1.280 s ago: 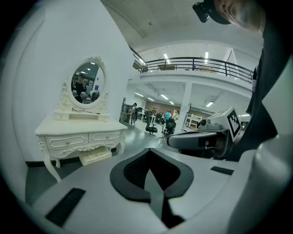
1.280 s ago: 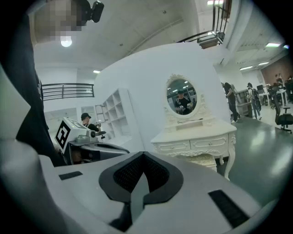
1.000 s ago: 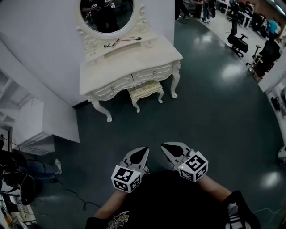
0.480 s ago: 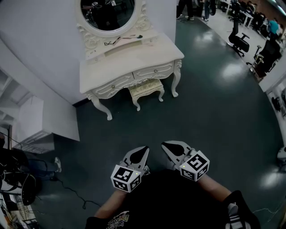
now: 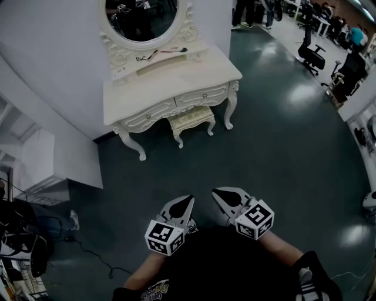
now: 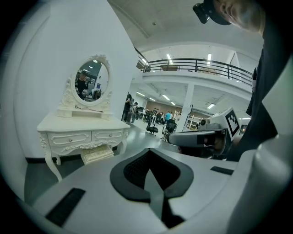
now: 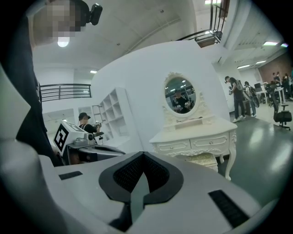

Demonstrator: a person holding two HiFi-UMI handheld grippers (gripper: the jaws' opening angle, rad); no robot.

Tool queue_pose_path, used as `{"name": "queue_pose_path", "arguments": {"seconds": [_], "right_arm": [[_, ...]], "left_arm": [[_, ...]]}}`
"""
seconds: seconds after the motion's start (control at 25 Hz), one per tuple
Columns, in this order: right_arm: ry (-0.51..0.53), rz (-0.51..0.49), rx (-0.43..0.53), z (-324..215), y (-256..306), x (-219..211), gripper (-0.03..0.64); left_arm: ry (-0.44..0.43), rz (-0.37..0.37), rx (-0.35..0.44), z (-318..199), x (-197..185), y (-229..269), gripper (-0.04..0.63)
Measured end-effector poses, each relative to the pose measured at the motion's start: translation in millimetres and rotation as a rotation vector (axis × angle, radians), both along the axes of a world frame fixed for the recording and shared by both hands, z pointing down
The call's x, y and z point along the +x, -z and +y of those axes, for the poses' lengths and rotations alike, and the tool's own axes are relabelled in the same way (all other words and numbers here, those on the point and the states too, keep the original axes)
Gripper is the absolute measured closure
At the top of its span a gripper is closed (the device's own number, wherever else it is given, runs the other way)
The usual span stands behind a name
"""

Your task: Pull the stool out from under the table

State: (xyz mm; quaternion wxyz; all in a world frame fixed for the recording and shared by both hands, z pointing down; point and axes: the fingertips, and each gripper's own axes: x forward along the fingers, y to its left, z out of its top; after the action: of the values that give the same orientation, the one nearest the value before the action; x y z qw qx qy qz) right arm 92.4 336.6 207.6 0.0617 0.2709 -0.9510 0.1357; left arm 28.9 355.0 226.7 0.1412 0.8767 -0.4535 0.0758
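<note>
Shelf unit [image 5: 50, 159]: white, at 9 o'clock in the head view, against the wall.
Mirror [image 5: 144, 17]: oval in a carved white frame, at 12 o'clock, standing on the back of the table.
Table [image 5: 170, 88]: white dressing table with two drawers and curved legs, at about 12 o'clock from the grippers and well apart from them.
Left gripper [image 5: 187, 201]: low at 6 o'clock, near the person's body; jaws pressed fully together with nothing between them.
Stool [image 5: 191, 117]: cream, tucked under the table's right half between the front legs, its seat partly showing past the drawer front.
Right gripper [image 5: 218, 193]: just beside the left one, at its 3 o'clock; jaws fully closed and empty.
Floor [image 5: 276, 147]: dark green, glossy.
Office chair [image 5: 311, 53]: black, at 2 o'clock, well away from the table.
</note>
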Motion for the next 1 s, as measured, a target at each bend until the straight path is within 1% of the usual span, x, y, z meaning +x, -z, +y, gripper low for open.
{"name": "queue_pose_path", "arguments": {"seconds": [0.2,0.48,0.76,1.0], "right_arm": [[-0.007,0.007,-0.008,-4.5,-1.3,-16.9,0.591],[-0.010,0.009,-0.015,-11.6,-7.8,-50.3,0.591],[-0.055,0.007,-0.006,-23.4,-8.0,-79.0,0.591],[-0.102,0.004,0.006,-36.2,-7.1,-87.9,0.591]], "left_arm": [[-0.009,0.008,-0.007,-4.0,-17.2,-0.4,0.591],[0.000,0.018,-0.021,-9.6,-53.0,-10.0,0.591],[0.002,0.031,-0.030,-21.6,-93.6,-15.2,0.591],[-0.014,0.018,-0.035,-34.3,-112.8,-18.7,0.592]]}}
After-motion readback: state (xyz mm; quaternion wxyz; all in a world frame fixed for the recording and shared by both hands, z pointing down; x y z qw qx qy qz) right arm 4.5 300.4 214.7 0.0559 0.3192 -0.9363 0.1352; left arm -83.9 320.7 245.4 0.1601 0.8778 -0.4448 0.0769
